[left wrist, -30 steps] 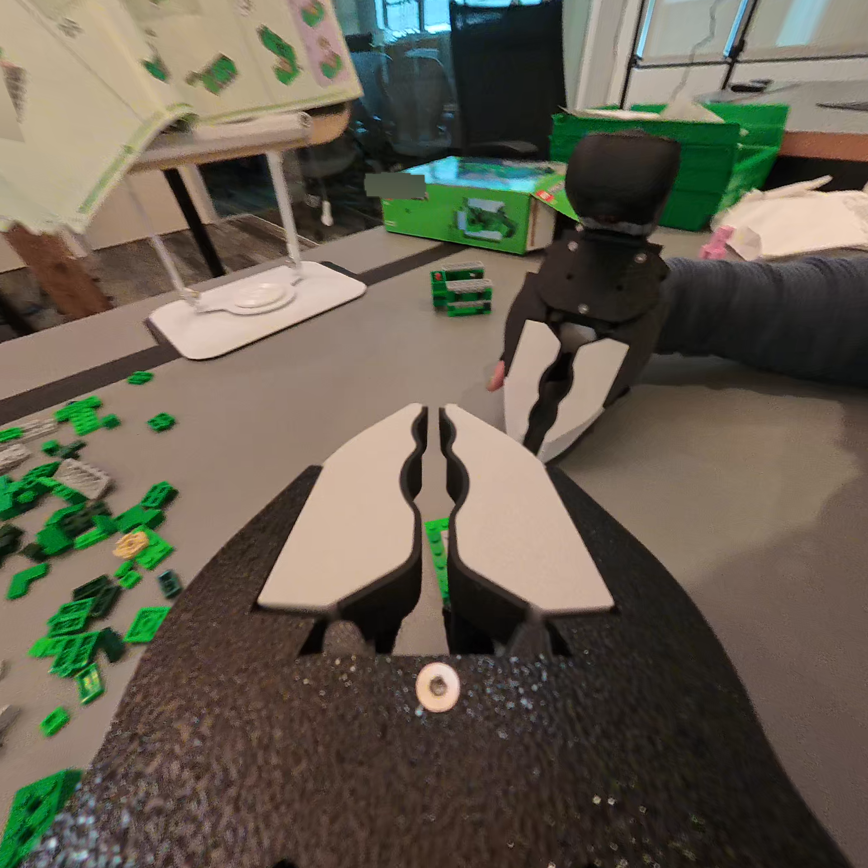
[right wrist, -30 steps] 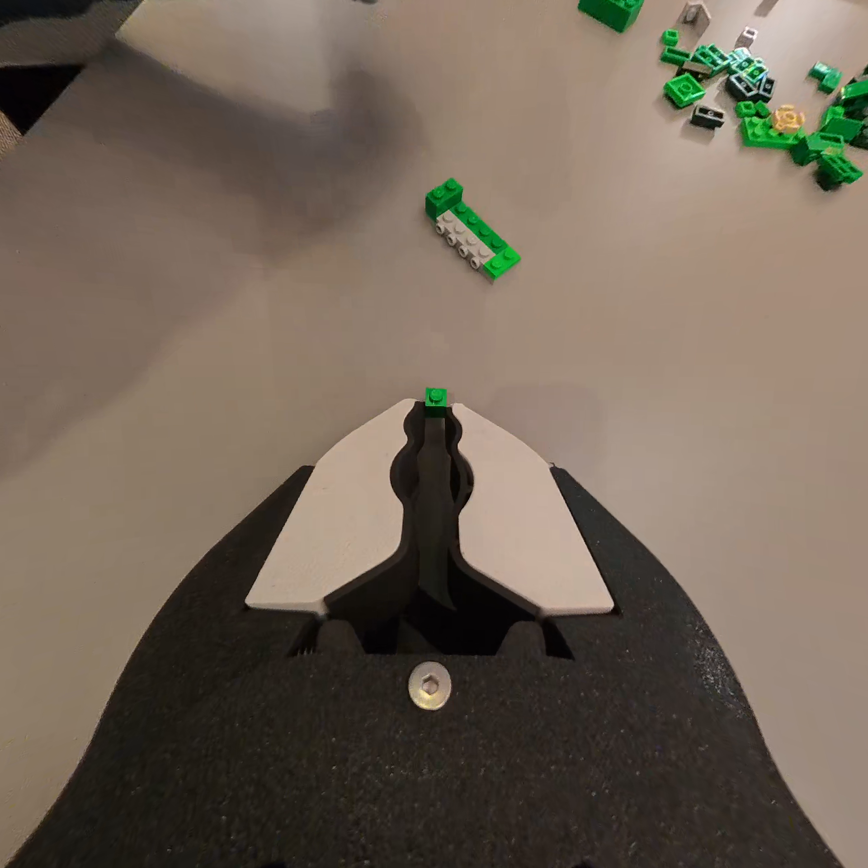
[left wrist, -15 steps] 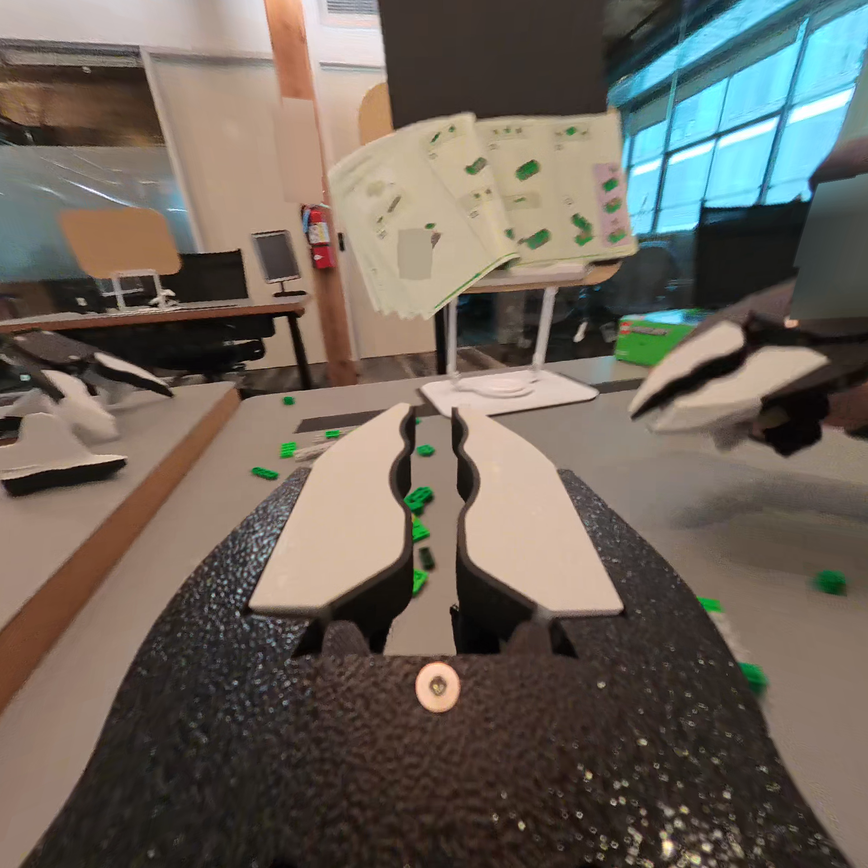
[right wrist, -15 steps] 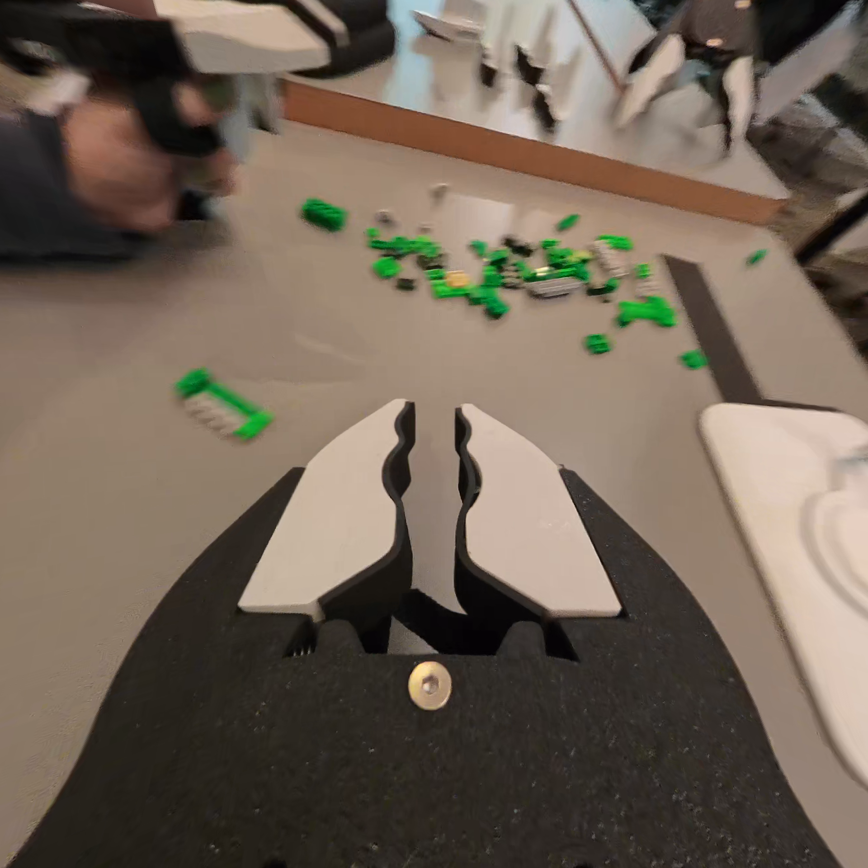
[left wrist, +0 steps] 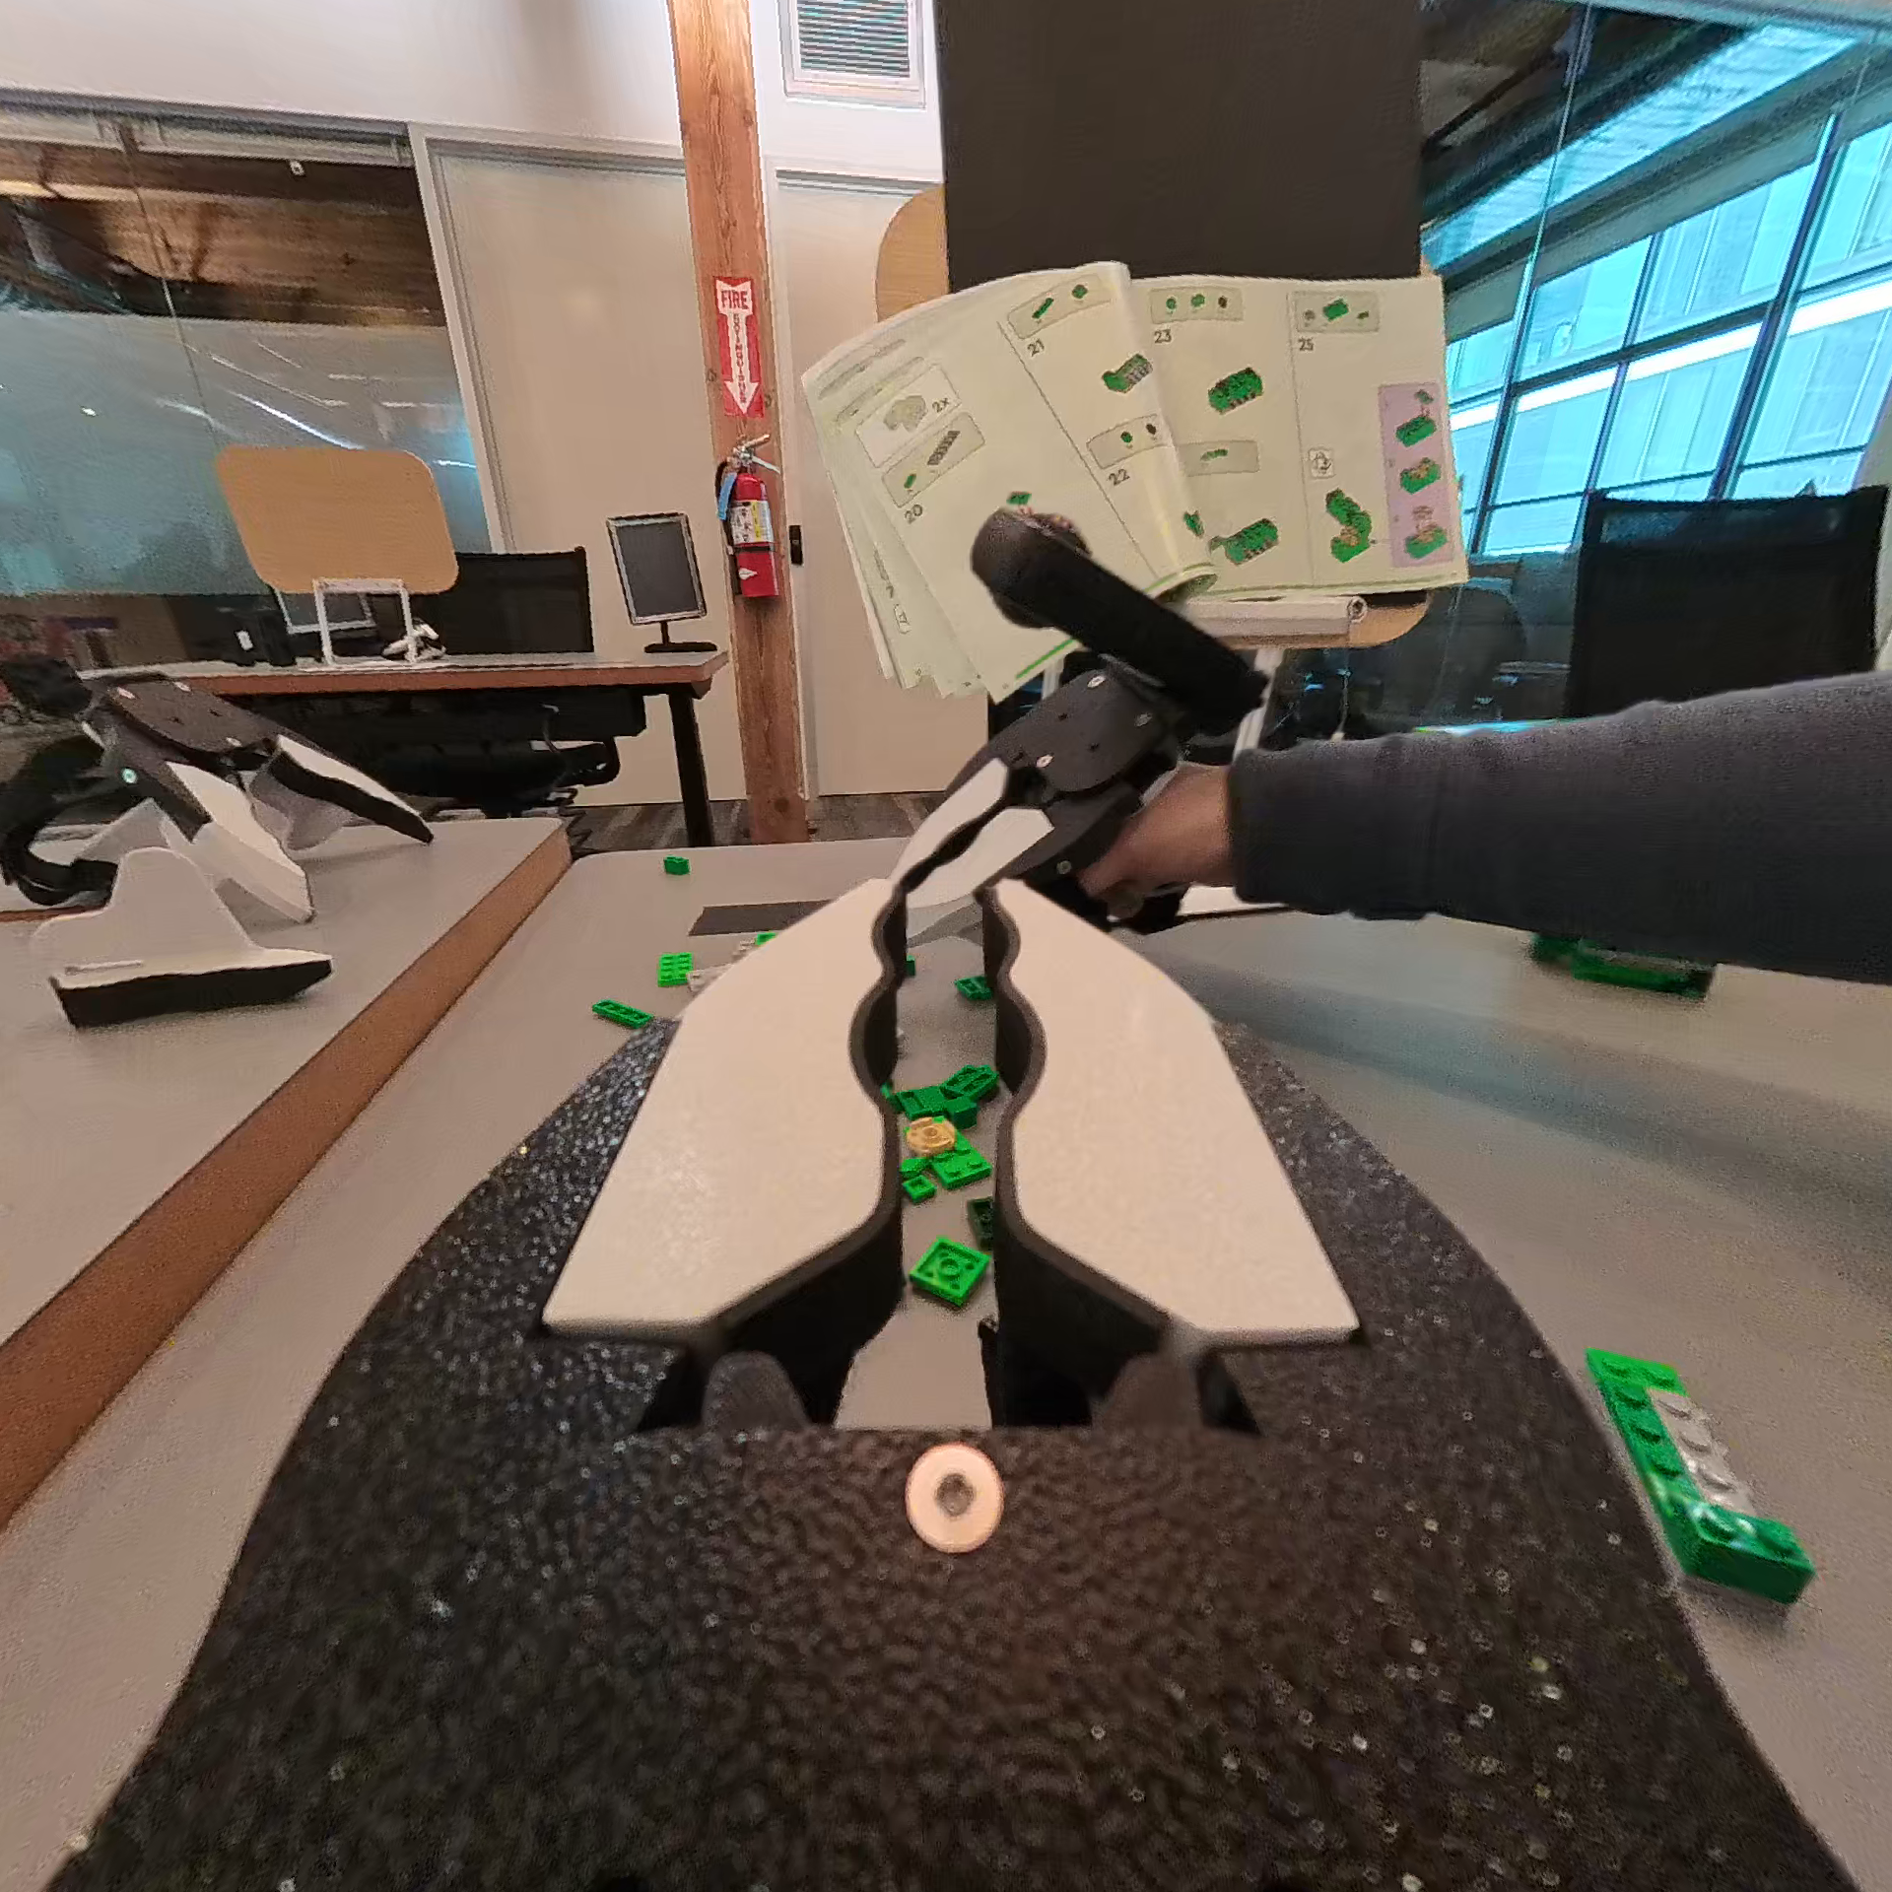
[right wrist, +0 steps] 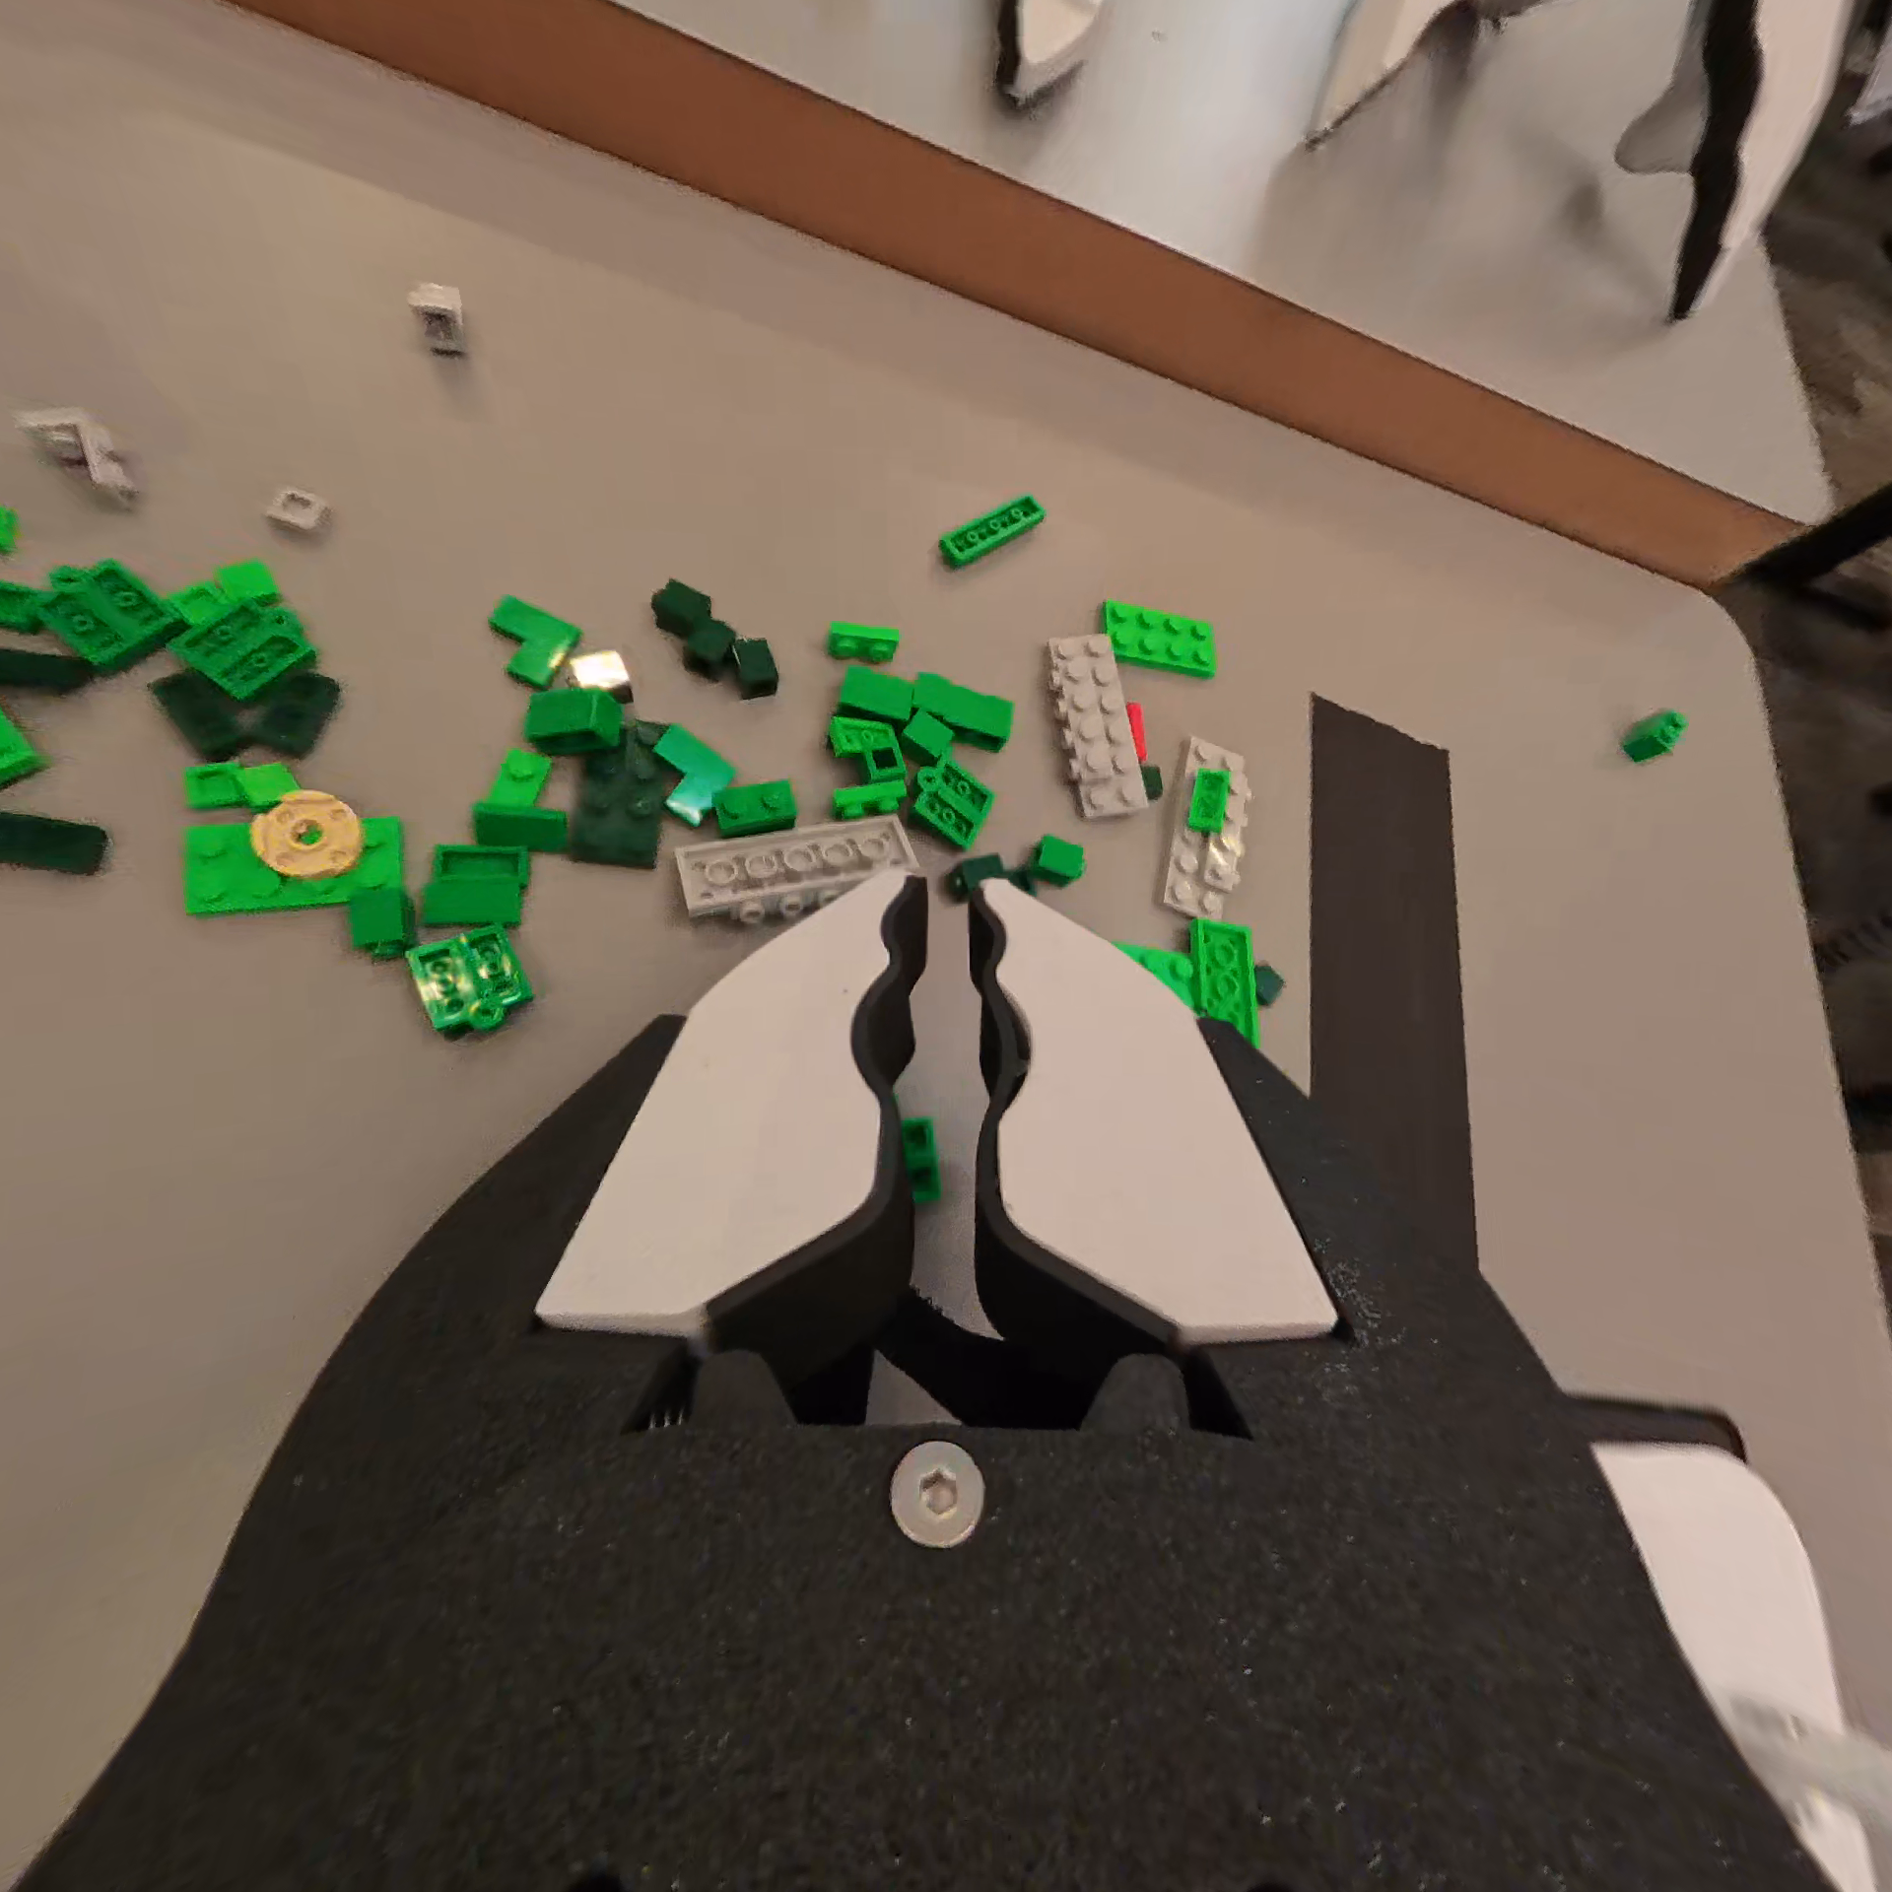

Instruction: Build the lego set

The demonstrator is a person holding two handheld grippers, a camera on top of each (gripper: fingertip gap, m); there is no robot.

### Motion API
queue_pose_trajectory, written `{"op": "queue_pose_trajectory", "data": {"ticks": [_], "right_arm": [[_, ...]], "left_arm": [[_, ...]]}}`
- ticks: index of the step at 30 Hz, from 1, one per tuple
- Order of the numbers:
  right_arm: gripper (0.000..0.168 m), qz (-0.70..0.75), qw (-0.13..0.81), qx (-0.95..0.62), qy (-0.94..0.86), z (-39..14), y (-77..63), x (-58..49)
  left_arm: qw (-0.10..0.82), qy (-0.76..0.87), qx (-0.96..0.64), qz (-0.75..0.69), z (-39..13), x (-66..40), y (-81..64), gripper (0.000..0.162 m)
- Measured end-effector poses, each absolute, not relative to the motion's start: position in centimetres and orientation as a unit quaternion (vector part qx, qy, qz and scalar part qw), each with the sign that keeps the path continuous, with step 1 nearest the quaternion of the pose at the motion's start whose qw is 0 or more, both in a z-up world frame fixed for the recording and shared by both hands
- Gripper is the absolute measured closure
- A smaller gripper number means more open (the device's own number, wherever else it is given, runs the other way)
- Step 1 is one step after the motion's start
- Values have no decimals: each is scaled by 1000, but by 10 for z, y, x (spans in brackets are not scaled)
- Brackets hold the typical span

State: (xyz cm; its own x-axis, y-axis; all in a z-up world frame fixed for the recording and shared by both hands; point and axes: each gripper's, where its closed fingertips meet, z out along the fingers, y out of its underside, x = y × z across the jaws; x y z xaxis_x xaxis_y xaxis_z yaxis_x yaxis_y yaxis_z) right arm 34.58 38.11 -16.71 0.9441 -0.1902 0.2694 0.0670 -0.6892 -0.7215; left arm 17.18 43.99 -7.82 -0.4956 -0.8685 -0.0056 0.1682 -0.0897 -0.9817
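Loose green and grey lego pieces [right wrist: 573, 747] lie scattered on the grey table [right wrist: 307, 1177]. My right gripper [right wrist: 947, 901] hovers over the pile, jaws slightly apart and empty, tips beside an upside-down grey plate [right wrist: 793, 870]. A tan round piece [right wrist: 305, 834] sits on a green plate at the left. My left gripper [left wrist: 937, 911] is open and empty, low over the pile [left wrist: 942, 1126]. The right gripper [left wrist: 962, 870] shows beyond it, held by a hand. A green and grey partial build [left wrist: 1689, 1474] lies at my lower right.
An open instruction booklet [left wrist: 1126, 440] stands on a stand behind the pile; its white base [right wrist: 1720, 1597] is at the right. A black tape strip [right wrist: 1382, 921] crosses the table. Spare grippers [left wrist: 205, 819] rest on the neighbouring table past a brown edge [right wrist: 1024, 235]. Spacing between my two grippers at the tips: around 20 cm. About 11 cm separates my right fingertips from the tan round piece [right wrist: 305, 834].
Both grippers swung away from the partial build to the loose pile. The right gripper, shut on a small green piece a second ago, is now open and empty. The left jaws widened slightly.
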Motion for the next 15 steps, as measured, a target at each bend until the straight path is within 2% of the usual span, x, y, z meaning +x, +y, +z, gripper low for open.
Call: {"op": "queue_pose_trajectory", "data": {"ticks": [6, 11, 15], "right_arm": [[151, -165, 332, -928, -39, -185, 389, 358], [154, -161, 288, -942, -59, -195, 388, 366], [157, -136, 299, -944, -41, -196, 389, 365]], "left_arm": [[379, 552, -318, -671, -79, 171, 437, 150], [374, 558, -313, -672, -79, 170, 433, 150], [370, 559, -313, -673, -79, 171, 432, 149]]}}
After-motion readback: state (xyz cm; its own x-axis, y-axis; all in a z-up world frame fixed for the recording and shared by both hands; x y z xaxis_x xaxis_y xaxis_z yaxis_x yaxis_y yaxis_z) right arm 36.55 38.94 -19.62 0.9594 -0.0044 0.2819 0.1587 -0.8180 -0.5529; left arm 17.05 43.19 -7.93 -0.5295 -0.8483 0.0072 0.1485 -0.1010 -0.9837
